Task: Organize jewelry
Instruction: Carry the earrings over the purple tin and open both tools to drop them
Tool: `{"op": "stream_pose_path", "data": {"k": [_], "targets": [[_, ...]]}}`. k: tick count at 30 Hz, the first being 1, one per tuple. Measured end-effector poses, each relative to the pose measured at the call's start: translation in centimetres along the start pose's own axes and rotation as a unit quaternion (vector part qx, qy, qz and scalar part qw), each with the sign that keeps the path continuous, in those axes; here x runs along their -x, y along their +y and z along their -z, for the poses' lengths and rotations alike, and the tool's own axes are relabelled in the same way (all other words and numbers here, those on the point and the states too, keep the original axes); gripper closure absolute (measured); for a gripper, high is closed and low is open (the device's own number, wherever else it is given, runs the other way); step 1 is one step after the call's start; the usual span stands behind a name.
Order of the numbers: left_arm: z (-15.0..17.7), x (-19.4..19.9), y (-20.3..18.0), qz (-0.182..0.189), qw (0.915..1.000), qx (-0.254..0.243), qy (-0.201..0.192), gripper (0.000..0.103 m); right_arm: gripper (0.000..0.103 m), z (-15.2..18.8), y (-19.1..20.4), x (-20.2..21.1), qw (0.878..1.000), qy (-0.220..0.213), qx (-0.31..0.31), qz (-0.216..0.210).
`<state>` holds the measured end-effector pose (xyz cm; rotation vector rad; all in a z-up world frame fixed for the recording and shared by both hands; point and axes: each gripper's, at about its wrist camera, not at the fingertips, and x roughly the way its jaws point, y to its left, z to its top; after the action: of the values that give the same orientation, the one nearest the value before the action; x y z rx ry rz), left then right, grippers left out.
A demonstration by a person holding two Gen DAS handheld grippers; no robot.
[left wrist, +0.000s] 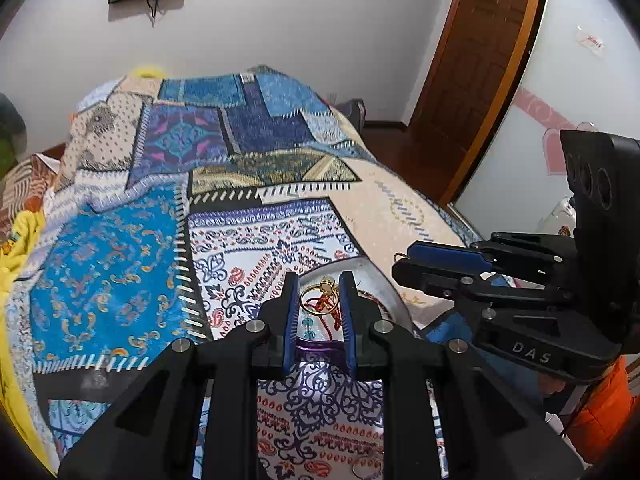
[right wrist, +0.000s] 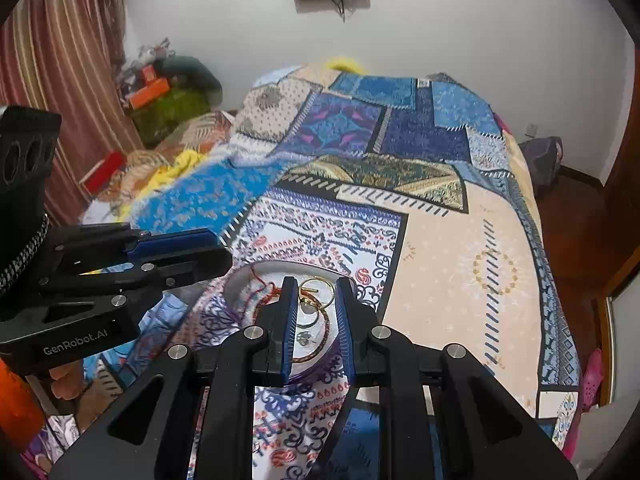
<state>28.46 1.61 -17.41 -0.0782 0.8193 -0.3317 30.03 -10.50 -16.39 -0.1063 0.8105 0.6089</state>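
A round silver tray (left wrist: 384, 284) (right wrist: 244, 280) lies on the patterned bedspread and holds jewelry: gold bangles (left wrist: 316, 300) (right wrist: 318, 292), a red beaded piece (left wrist: 326, 300), a blue bead strand (left wrist: 308, 326), a red-brown cord (right wrist: 260, 284) and a purple bangle (left wrist: 316, 346). My left gripper (left wrist: 319, 280) hovers open over the tray, its fingers either side of the gold bangles, holding nothing. My right gripper (right wrist: 316, 284) is also open over the tray, around the gold bangles, empty. Each gripper shows in the other's view, right gripper (left wrist: 404, 258), left gripper (right wrist: 220, 246).
The patchwork bedspread (left wrist: 248, 184) (right wrist: 440, 240) covers the bed. Yellow cloth (left wrist: 20, 248) lies at the left. A wooden door (left wrist: 480, 60) stands at the right. Clutter and a curtain (right wrist: 60, 60) are at the far left. A small ring (left wrist: 362, 472) lies near me.
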Motion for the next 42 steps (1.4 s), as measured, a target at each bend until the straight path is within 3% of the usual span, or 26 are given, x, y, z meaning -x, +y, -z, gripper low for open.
{"op": "stream_pose_path", "data": {"k": [11, 23, 33, 42], "targets": [[0.1, -2.9, 0.6, 0.011, 0.9995, 0.007, 0.028, 0.084, 0.086, -0.1, -1.0, -3.0, 0.999, 0.042, 0.005, -0.009], [0.0, -3.2, 0.5, 0.009, 0.9994, 0.006, 0.032, 0.084, 0.086, -0.2, -0.5, -3.5, 0.999, 0.049, 0.021, -0.004], [0.0, -1.1, 0.2, -0.004, 0.9997, 0.005, 0.024, 0.084, 0.083, -0.4, 0.6, -2.3, 0.998, 0.043, 0.041, 0.023], [0.3, 2.8, -0.8, -0.03, 0.9995, -0.01, 0.008, 0.081, 0.082, -0.9, 1.5, 1.4, 0.999, 0.013, 0.038, 0.027]]}}
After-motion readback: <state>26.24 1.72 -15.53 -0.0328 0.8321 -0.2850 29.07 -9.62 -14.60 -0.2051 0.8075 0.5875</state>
